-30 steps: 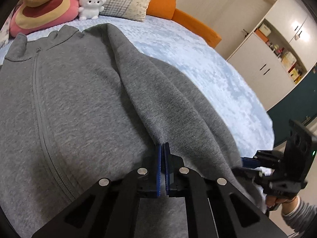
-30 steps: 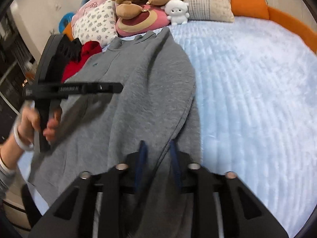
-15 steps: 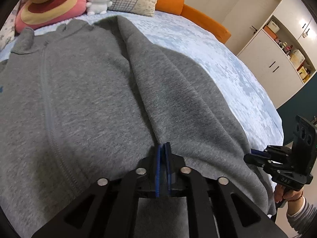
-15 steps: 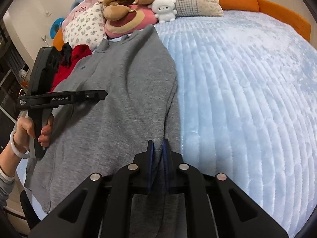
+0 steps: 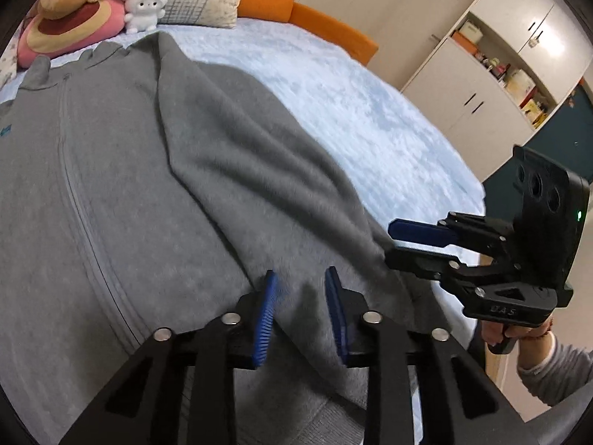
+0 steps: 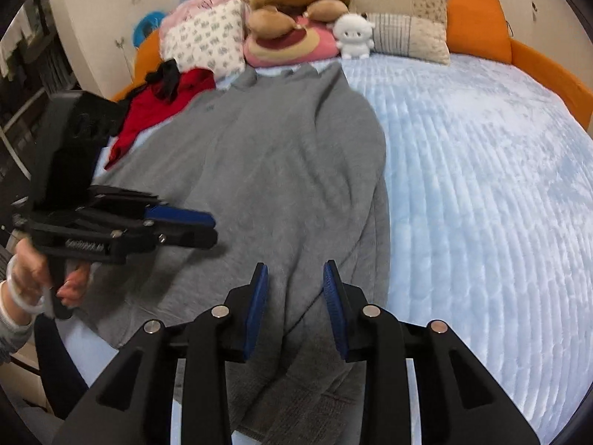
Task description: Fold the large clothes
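Left wrist view: left gripper [image 5: 301, 307] fingers are opening, blue pads clear of the cloth, grey jacket [image 5: 129, 193] under the gap, nothing pinched. Jacket lies zip-up on the pale blue bed [image 5: 355, 111], right side folded over the middle. Right gripper [image 5: 415, 243] w/ raised letters on its body, approx. "UAS", blurred. White cupboards [image 5: 478, 85] w/ packed shelves behind.

Right wrist view: right gripper [image 6: 294, 296] fingers also opening, released, jacket [image 6: 289, 170] below between them but not gripped. Left gripper [image 6: 192, 228] hovers over the jacket's left part. Red garment [image 6: 155, 111], pillows [image 6: 404, 29], plush toys [image 6: 354, 35] at the orange headboard [image 6: 478, 18].
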